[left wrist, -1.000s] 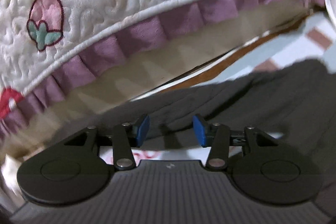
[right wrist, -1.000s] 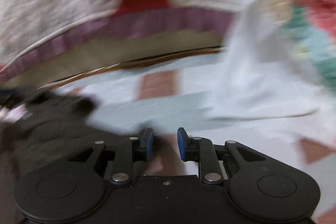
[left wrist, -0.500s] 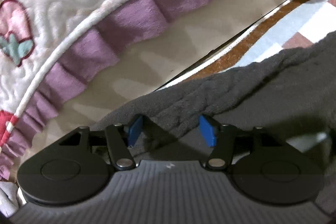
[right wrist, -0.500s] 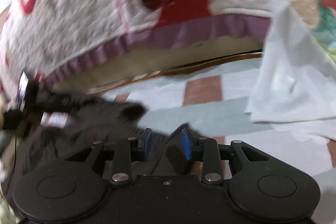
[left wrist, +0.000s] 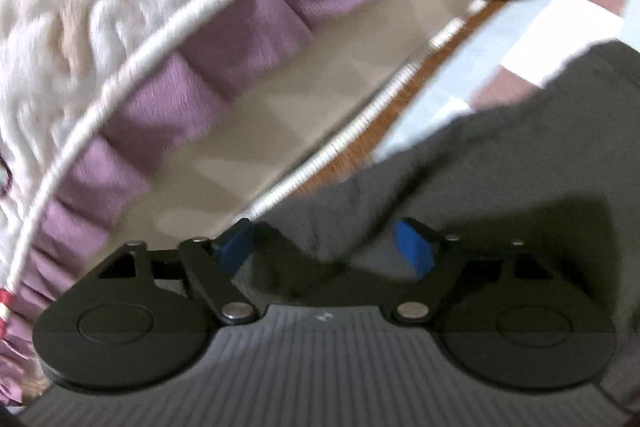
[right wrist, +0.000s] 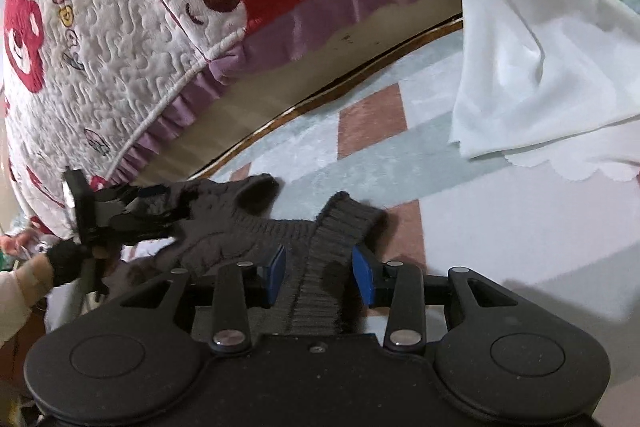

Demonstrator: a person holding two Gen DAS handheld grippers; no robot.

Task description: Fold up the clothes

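A dark grey knit sweater (right wrist: 256,227) lies bunched on the patterned rug (right wrist: 500,227), just in front of a quilted bed (right wrist: 120,39) with a purple ruffle. A white cloth (right wrist: 532,67) hangs off the bed, well apart from the sweater.

The right tongs (right wrist: 319,273) stand part-open with a ribbed band of the sweater — a cuff or hem, I cannot tell which — running between the 2 blue pads; the pads look just short of pinching it. The left tongs (left wrist: 326,247) are spread wide, low over another part of the knit near the rug's edge, a ridge of fabric lying between the pads without being clamped. In the right view the left tool shows at the sweater's far end, held by a gloved hand (right wrist: 66,259).

As for progress: the sweater is crumpled, with no flat panel or neat crease visible, so it is not in a folded state. Both tongs sit at opposite ends of it — this fits either taking hold to spread it or letting go after laying it down; the pictures do not settle which. Flattening and folding appear left to do.
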